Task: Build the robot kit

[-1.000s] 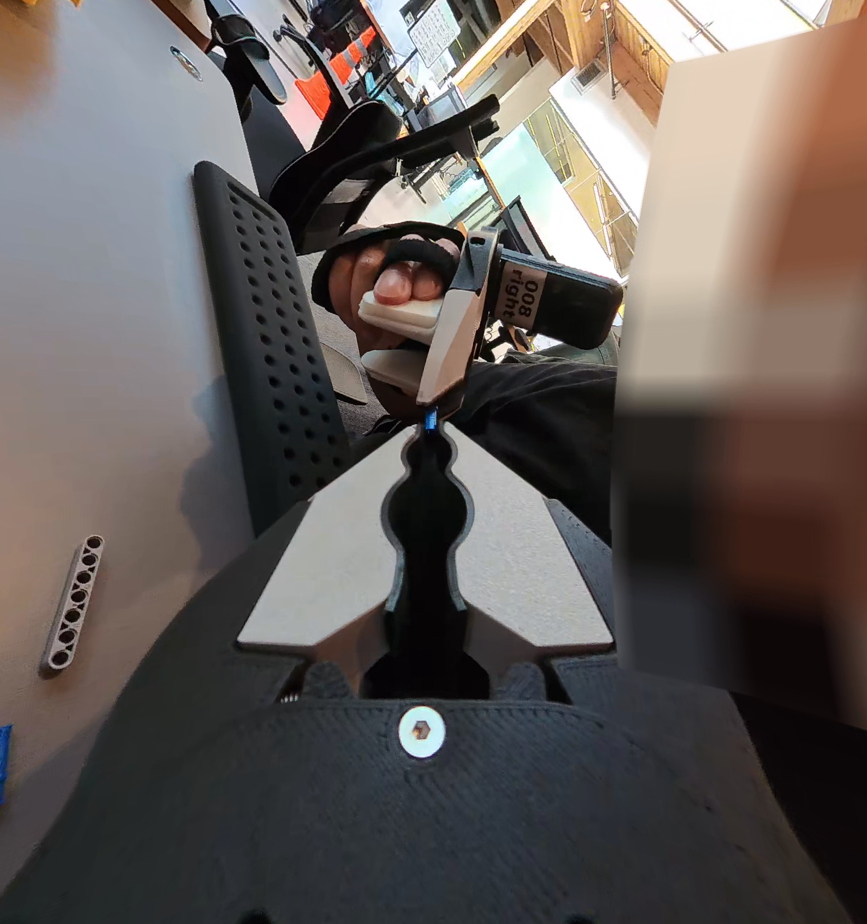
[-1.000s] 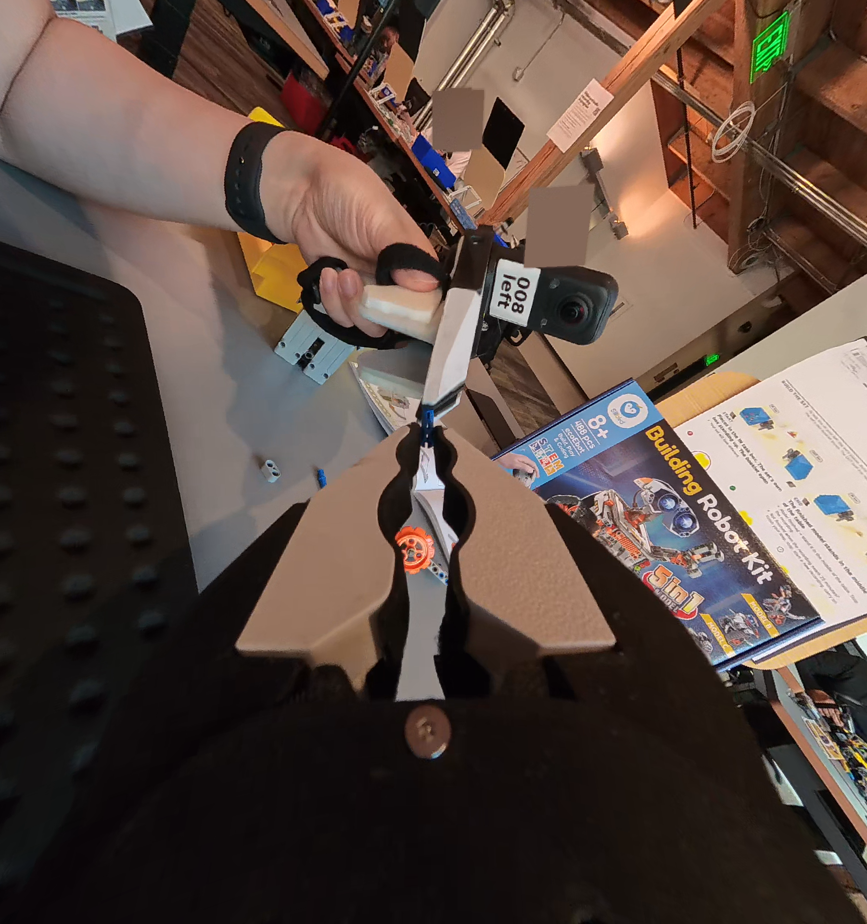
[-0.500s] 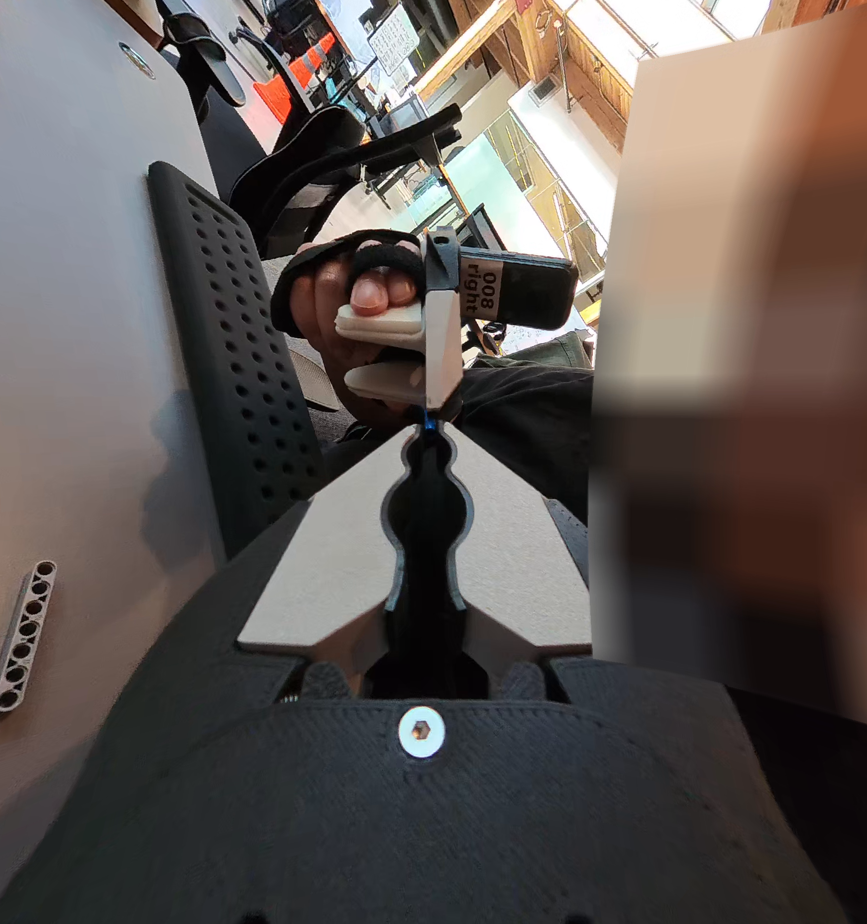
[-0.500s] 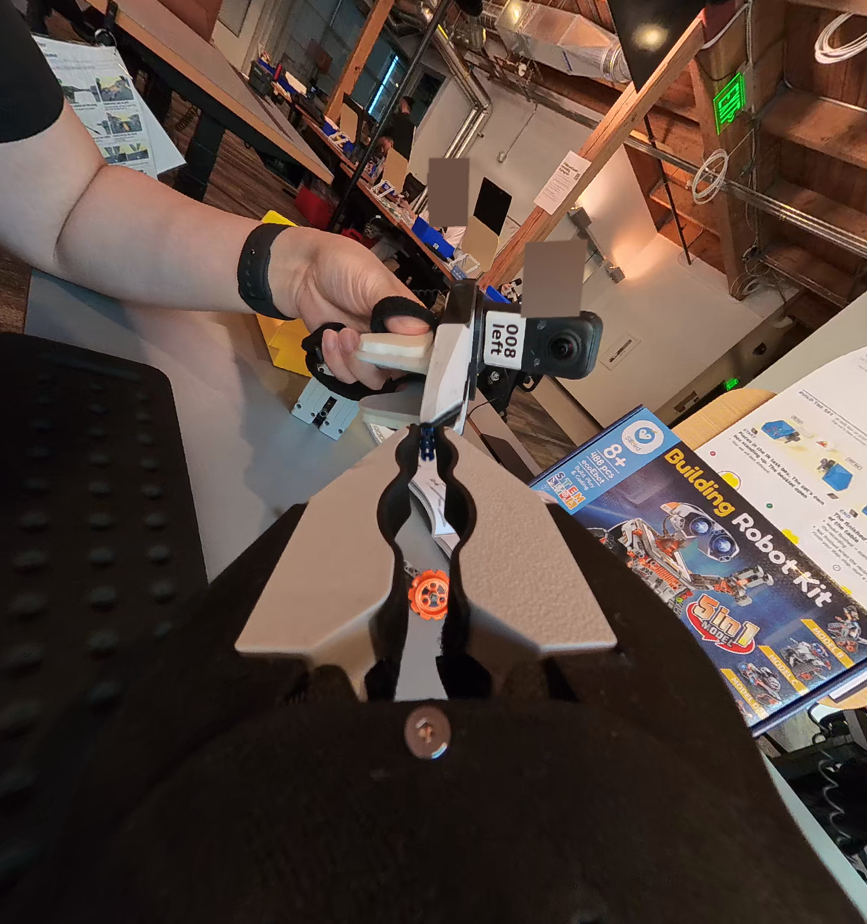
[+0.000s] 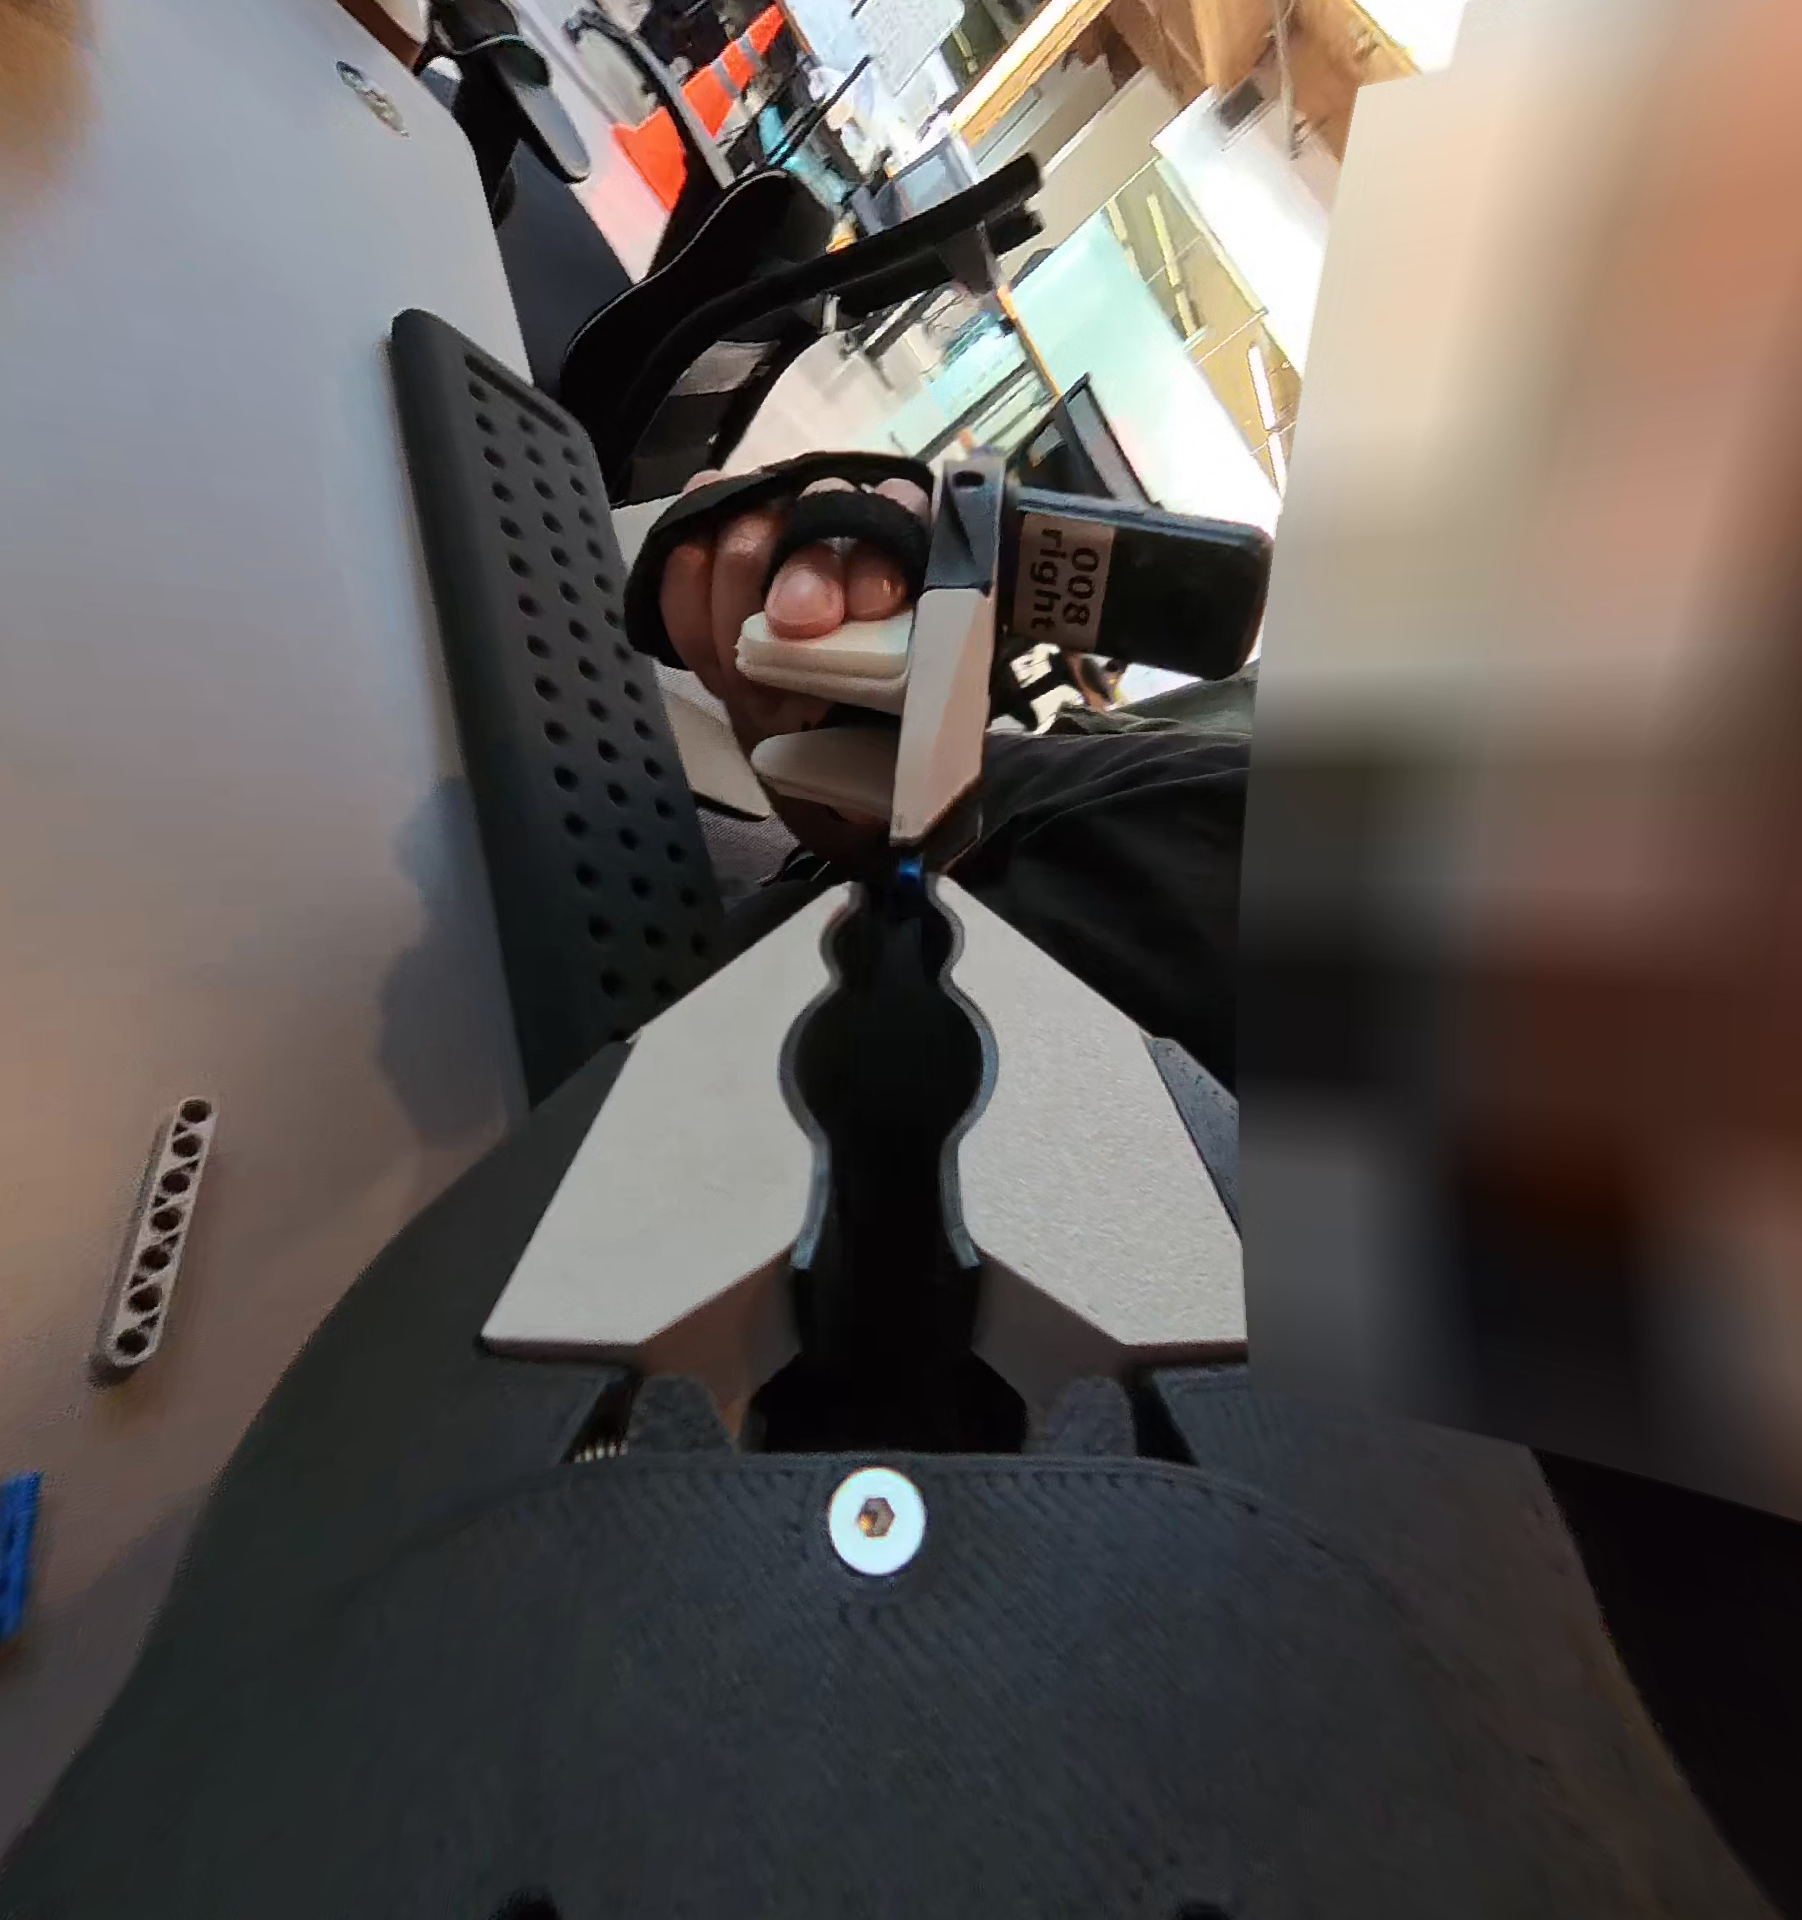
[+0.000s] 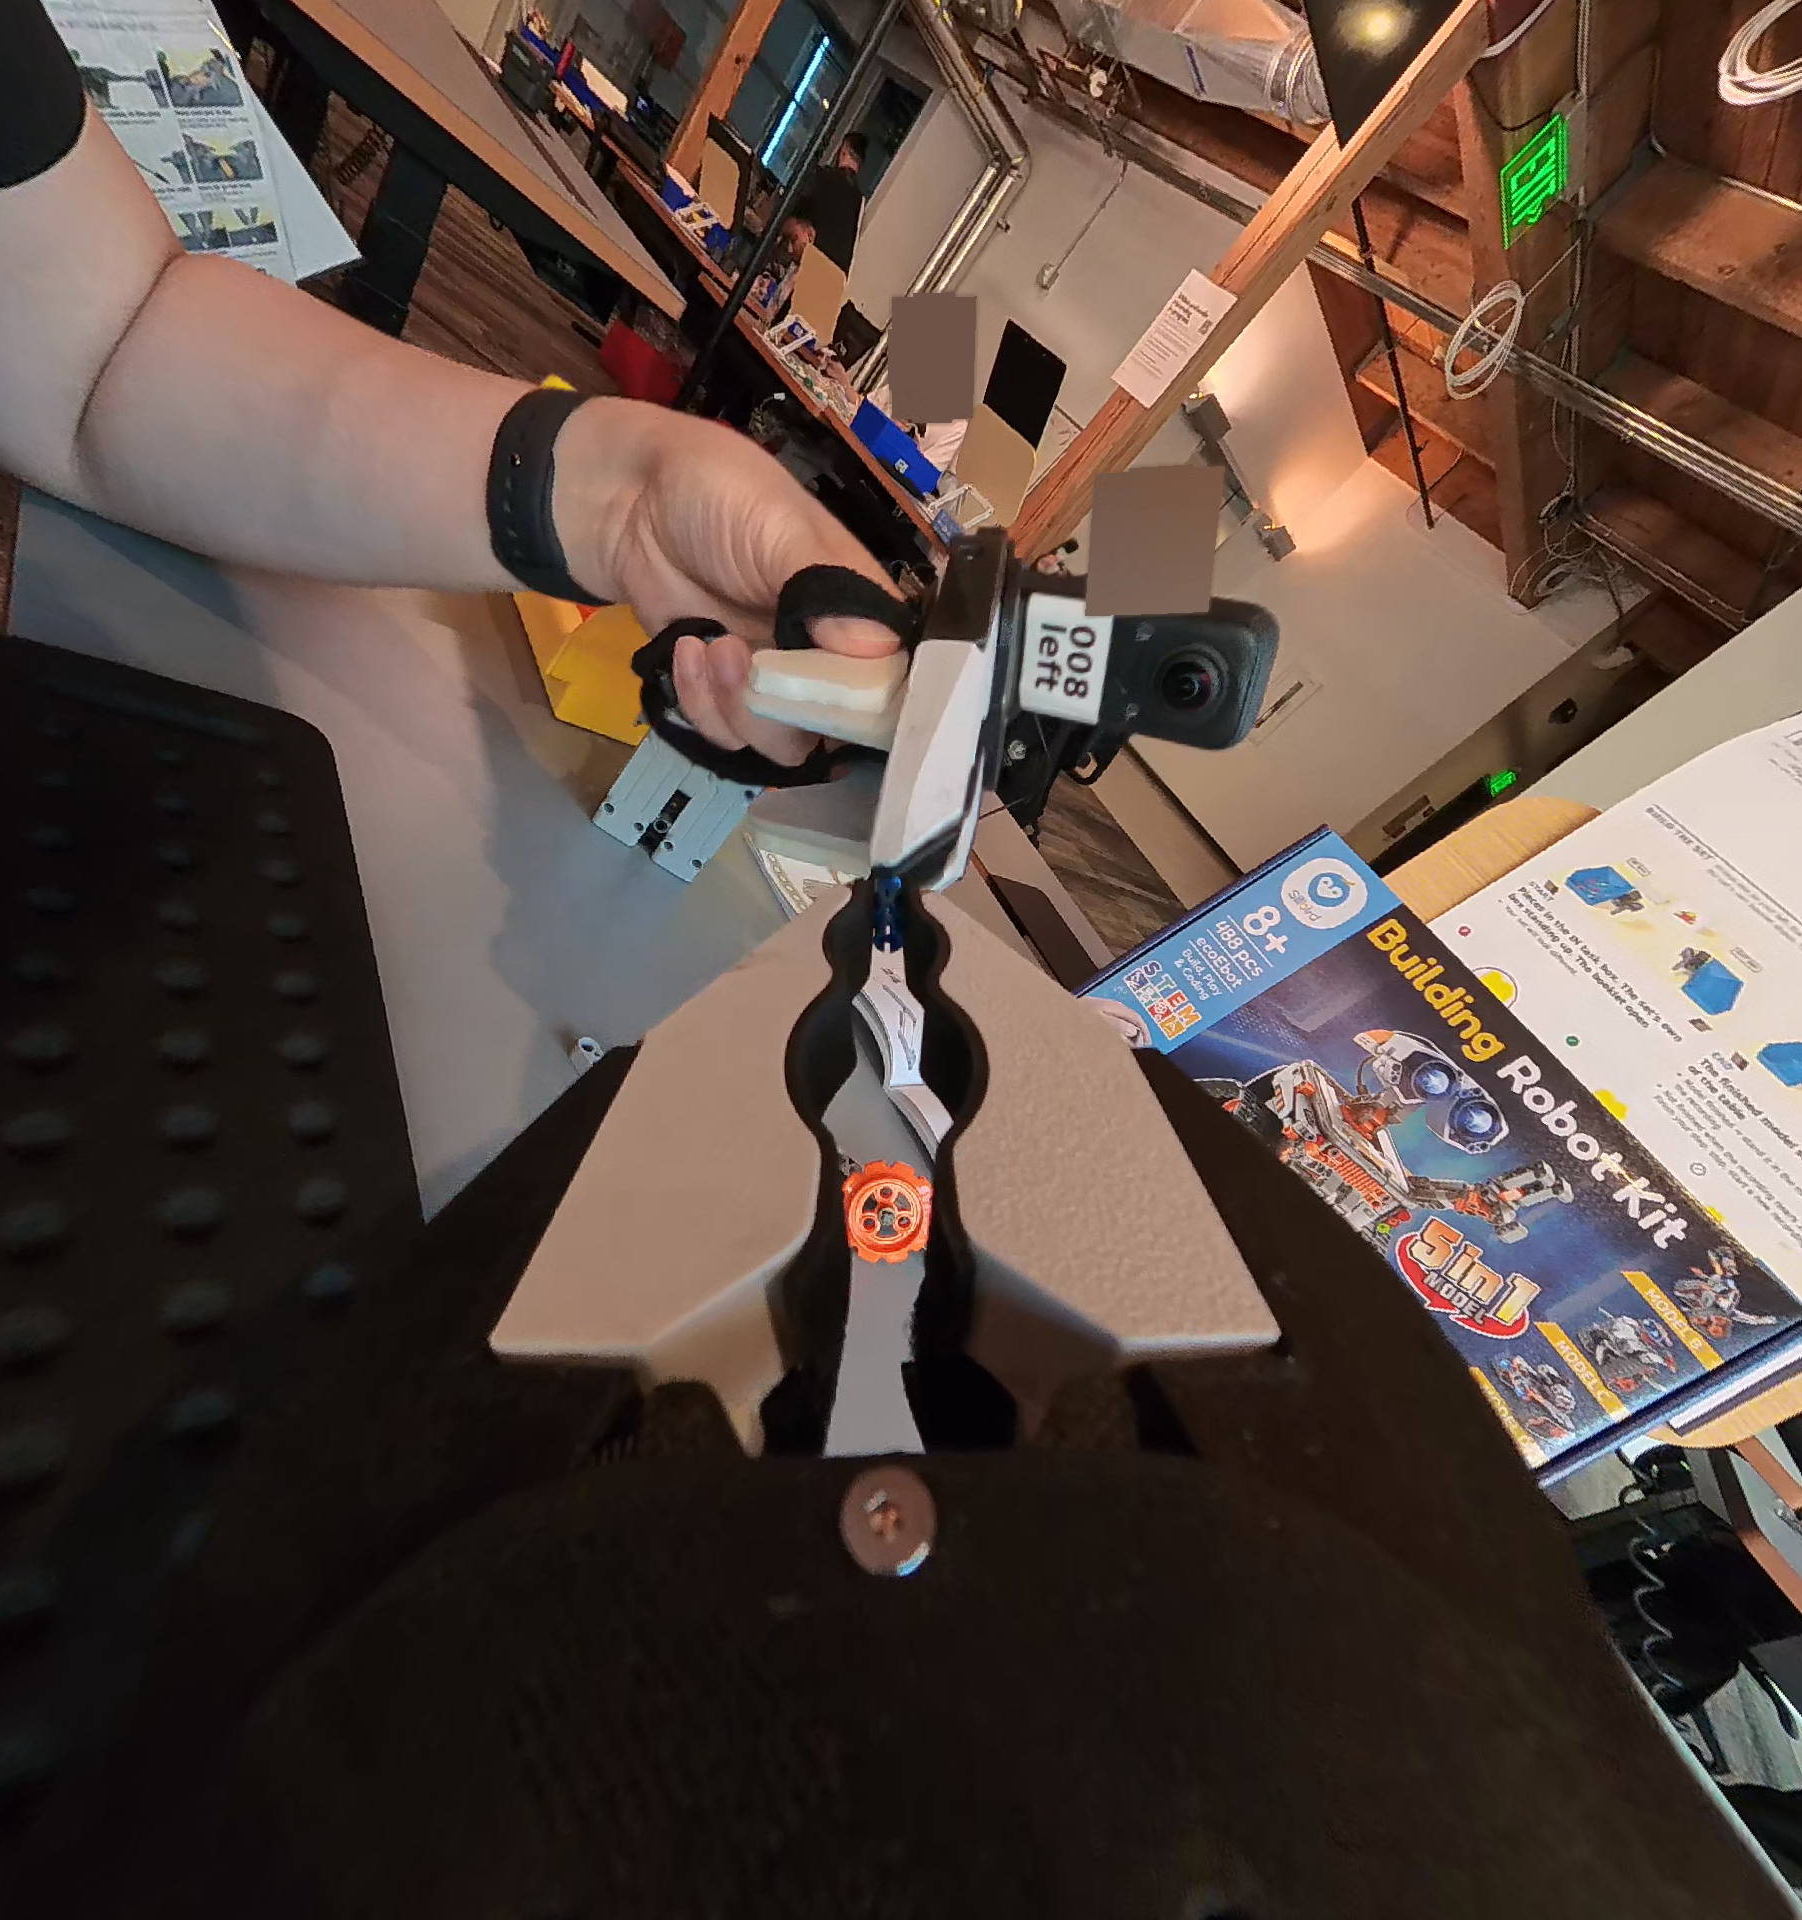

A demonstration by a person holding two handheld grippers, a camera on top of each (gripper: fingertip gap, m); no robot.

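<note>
Both grippers are held in the air, tip to tip. A small blue pin [image 5: 908, 881] sits between them, and it also shows in the right wrist view [image 6: 886, 912]. My left gripper [image 5: 902, 904] has its jaws closed on one end of the pin. My right gripper [image 6: 886, 935] has its jaws closed on the other end. The right gripper [image 5: 923, 831] faces me in the left wrist view, held by a hand in finger straps. The left gripper [image 6: 918, 868] faces me in the right wrist view, held by a hand with a black wristband.
On the grey table lie a grey holed beam [image 5: 154, 1242], a small blue piece [image 5: 9, 1558] and a black perforated mat [image 5: 564, 727]. An orange gear [image 6: 886, 1210], a kit box [image 6: 1448, 1143], an instruction sheet [image 6: 1707, 987], a grey block [image 6: 668, 810] and a yellow bin [image 6: 585, 665] lie below.
Both grippers stay shut and tip to tip on the blue pin. The pair has shifted and tilted a little together, so the table and background have slid in both views.
</note>
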